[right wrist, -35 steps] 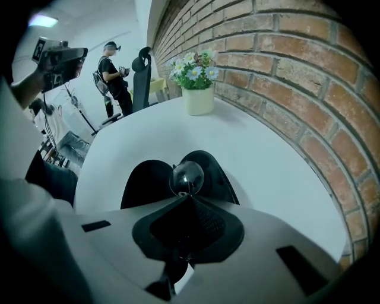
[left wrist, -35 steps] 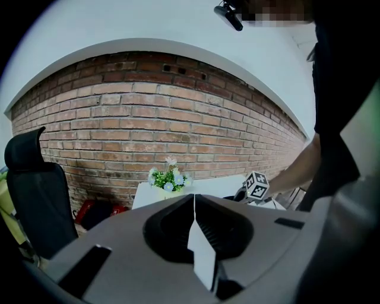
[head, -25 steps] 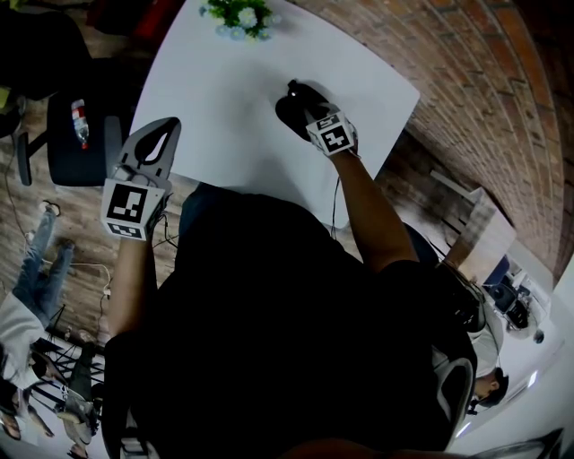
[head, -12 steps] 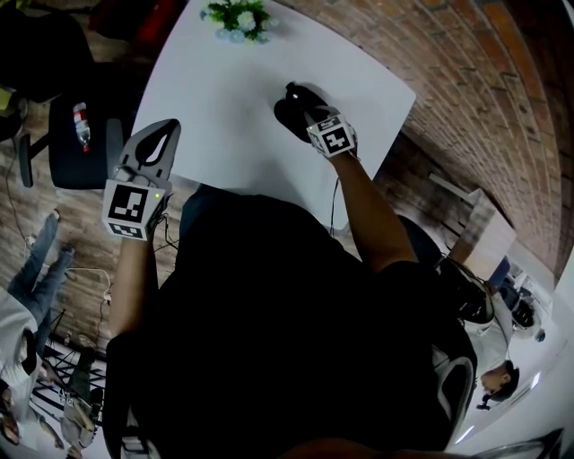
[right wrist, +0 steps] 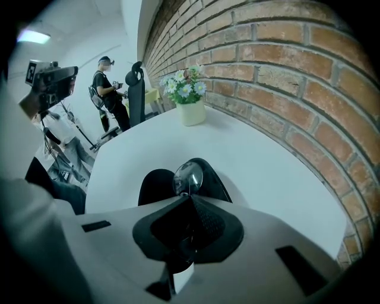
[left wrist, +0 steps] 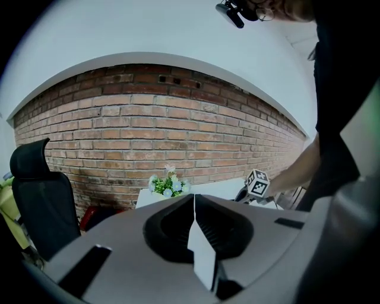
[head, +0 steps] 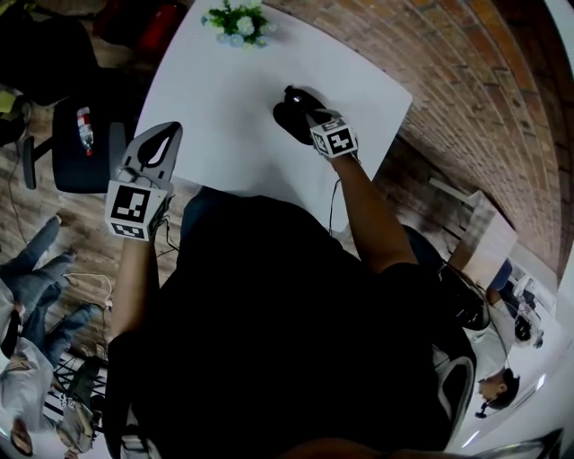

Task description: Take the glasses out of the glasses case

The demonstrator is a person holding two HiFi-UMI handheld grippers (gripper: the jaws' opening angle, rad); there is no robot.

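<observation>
A black glasses case [head: 285, 116] lies open on the white table [head: 224, 90] near its right side. My right gripper [head: 303, 106] points steeply down over it, shut on the glasses. One round lens [right wrist: 187, 176] sticks up just past the closed tips of the right gripper [right wrist: 190, 199], with the dark case [right wrist: 155, 185] behind and beneath it. The rest of the glasses is hidden by the jaws. My left gripper [head: 165, 136] hovers at the table's left edge, away from the case. In the left gripper view the left gripper [left wrist: 194, 205] has its pads meeting, with nothing between them.
A small pot of white flowers [head: 239, 18] stands at the table's far edge. A brick wall [right wrist: 279, 77] runs close along the table's right side. A black office chair [head: 81, 143] stands left of the table, and people stand farther off at the left.
</observation>
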